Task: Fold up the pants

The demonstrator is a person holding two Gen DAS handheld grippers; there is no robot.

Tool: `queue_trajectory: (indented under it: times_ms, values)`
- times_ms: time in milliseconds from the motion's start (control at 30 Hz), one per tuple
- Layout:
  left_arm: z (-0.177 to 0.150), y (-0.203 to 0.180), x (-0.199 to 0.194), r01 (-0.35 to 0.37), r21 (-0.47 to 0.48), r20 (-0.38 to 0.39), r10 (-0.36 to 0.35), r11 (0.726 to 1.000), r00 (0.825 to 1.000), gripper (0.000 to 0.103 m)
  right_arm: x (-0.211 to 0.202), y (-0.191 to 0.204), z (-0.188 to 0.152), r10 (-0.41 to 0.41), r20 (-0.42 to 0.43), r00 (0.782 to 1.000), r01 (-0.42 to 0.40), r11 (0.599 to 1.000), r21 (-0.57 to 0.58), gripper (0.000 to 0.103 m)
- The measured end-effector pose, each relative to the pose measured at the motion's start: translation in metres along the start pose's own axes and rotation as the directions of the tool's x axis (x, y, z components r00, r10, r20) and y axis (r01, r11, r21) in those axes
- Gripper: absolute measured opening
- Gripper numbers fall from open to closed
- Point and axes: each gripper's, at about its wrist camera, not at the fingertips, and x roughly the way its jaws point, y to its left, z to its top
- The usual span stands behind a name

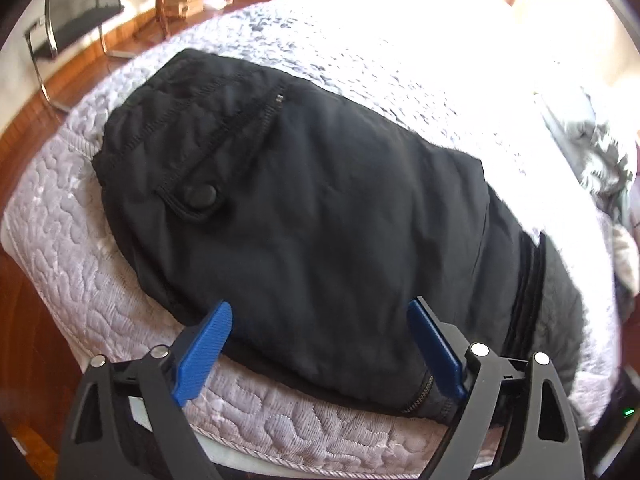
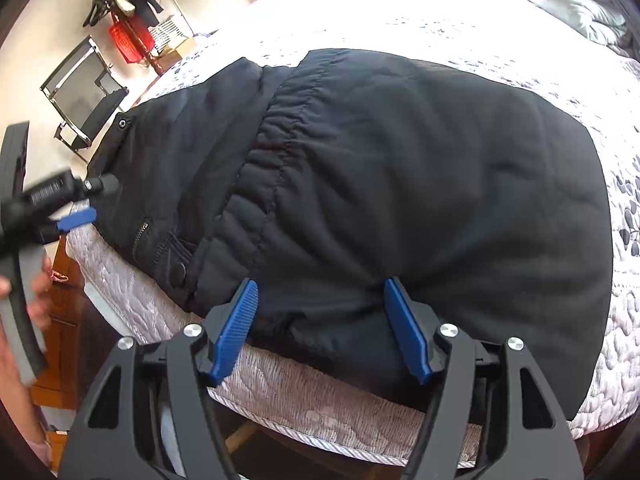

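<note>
Both wrist views close, sharing pants [image 1: 312, 216]

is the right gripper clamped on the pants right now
No, the right gripper is open, its blue fingers spread apart over the pants.

- The far side of the bed [image 1: 460, 32] is washed out by glare in both views; its quilt pattern cannot be read there.
- The black pants [image 2: 400, 168] hang over the bed's near edge in the right wrist view, so the lowest part is hidden behind the right gripper [image 2: 320, 332].
- The left gripper [image 2: 76, 218] shows there only as one blue fingertip and a blurred black body; its jaw spacing cannot be told from that view.
- A hand [image 2: 38, 300] at the left border is blurred and cut off.
- The grey bedding [image 1: 600, 152] at the bed's right edge is cut off.
</note>
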Motion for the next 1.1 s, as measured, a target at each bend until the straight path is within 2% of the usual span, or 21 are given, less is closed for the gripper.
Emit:
queue_trajectory:
  times_ms: [100,167,233,333,433,500,633,800,867,967,1033,1100]
  values:
    - [0.015,0.031,-0.001,0.133,-0.126,-0.073,-0.143,0.983,0.987,0.088,0.004,0.003,0.002,-0.005,0.000,1.000,0.005,1.000,-0.003,0.068]
    - [0.020,0.047,-0.004,0.183,-0.173,-0.099,-0.202,0.968,0.974,0.077,0.006,0.005,0.000,-0.010,0.006,1.000,0.010,1.000,-0.006,0.068]
    - [0.024,0.055,-0.006,0.189,-0.179,-0.123,-0.213,0.966,0.969,0.068,0.008,0.006,-0.001,-0.012,0.012,1.000,0.012,1.000,-0.004,0.068]
    - [0.030,0.066,-0.009,0.204,-0.165,-0.156,-0.230,0.965,0.961,0.066,0.010,0.007,-0.001,-0.014,0.017,1.000,0.014,1.000,0.003,0.069]
    - [0.030,0.074,-0.004,0.237,-0.188,-0.200,-0.273,0.953,0.941,0.048,0.012,0.009,0.000,-0.021,0.018,1.000,0.021,1.000,0.001,0.070]
    - [0.029,0.086,-0.002,0.239,-0.211,-0.210,-0.282,0.948,0.936,0.047,0.012,0.009,0.000,-0.022,0.020,1.000,0.022,1.000,0.000,0.071]
    - [0.030,0.103,0.005,0.196,-0.228,-0.224,-0.247,0.954,0.943,0.047,0.014,0.009,-0.001,-0.020,0.023,1.000,0.020,1.000,0.002,0.071]
    - [0.026,0.109,0.016,0.227,-0.280,-0.233,-0.296,0.933,0.927,0.047,0.017,0.011,0.001,-0.023,0.024,0.999,0.023,1.000,-0.011,0.076]
    - [0.027,0.109,0.020,0.228,-0.297,-0.229,-0.301,0.927,0.926,0.047,0.017,0.013,0.001,-0.033,0.025,0.999,0.034,0.999,-0.021,0.077]
    - [0.029,0.114,0.025,0.236,-0.342,-0.217,-0.321,0.909,0.922,0.049,0.017,0.012,0.001,-0.029,0.026,0.999,0.029,0.999,-0.020,0.077]
    - [0.028,0.120,0.029,0.243,-0.397,-0.192,-0.339,0.885,0.921,0.049,0.018,0.012,0.001,-0.027,0.027,0.999,0.027,0.999,-0.020,0.077]
    - [0.027,0.121,0.032,0.248,-0.433,-0.165,-0.347,0.866,0.923,0.044,0.018,0.012,0.001,-0.029,0.027,0.999,0.030,0.999,-0.021,0.077]
